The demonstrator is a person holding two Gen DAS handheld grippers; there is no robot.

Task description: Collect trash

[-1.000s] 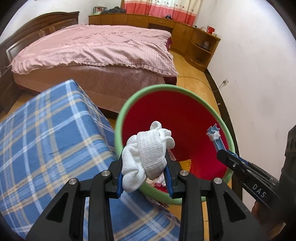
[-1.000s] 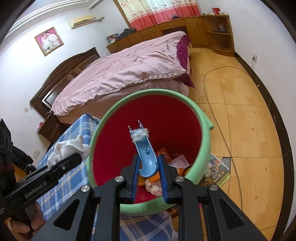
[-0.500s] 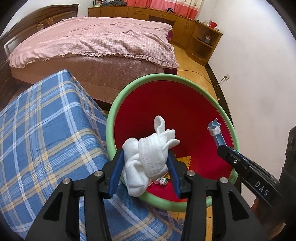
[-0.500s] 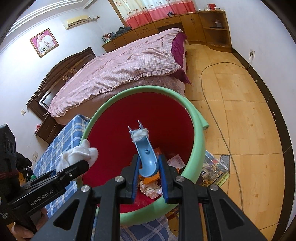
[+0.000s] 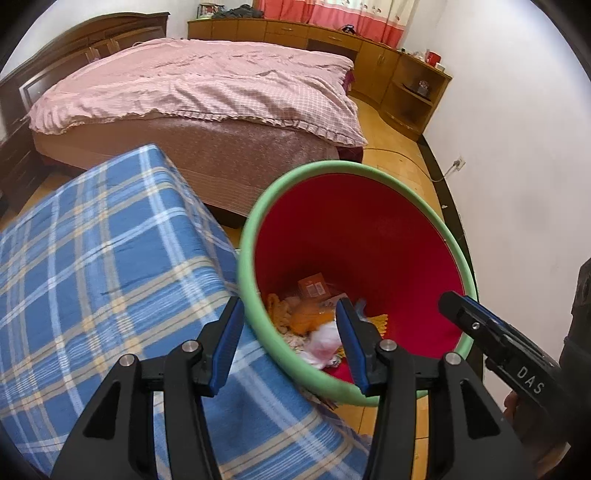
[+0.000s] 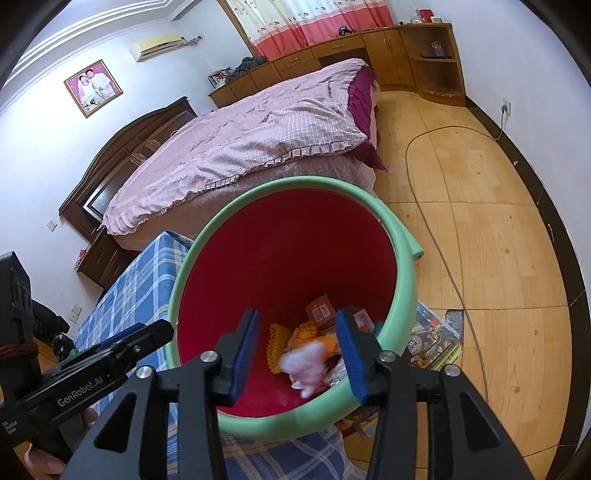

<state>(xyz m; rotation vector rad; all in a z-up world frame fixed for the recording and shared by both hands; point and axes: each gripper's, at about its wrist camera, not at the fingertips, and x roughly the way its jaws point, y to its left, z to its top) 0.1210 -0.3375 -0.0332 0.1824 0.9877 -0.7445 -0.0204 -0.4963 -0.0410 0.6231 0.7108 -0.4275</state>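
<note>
Two grippers' jaws spread, empty, above red bin (image 5: pixel 369 236), green rim.

Both views are evenly bright with soft daylight; the curtained window (image 6: pixel 314 22) glows at the far end of the room, and shadows are faint. The fisheye lens bends the walls and floorboards (image 6: pixel 498 240) into curves, with black vignette corners (strongest at the frame edges). The white scrap in the bin (image 6: pixel 306 363) is smeared by motion blur, and the plaid cloth (image 5: pixel 92 258) looks slightly soft. A mild sheen lies on the floor.
</note>
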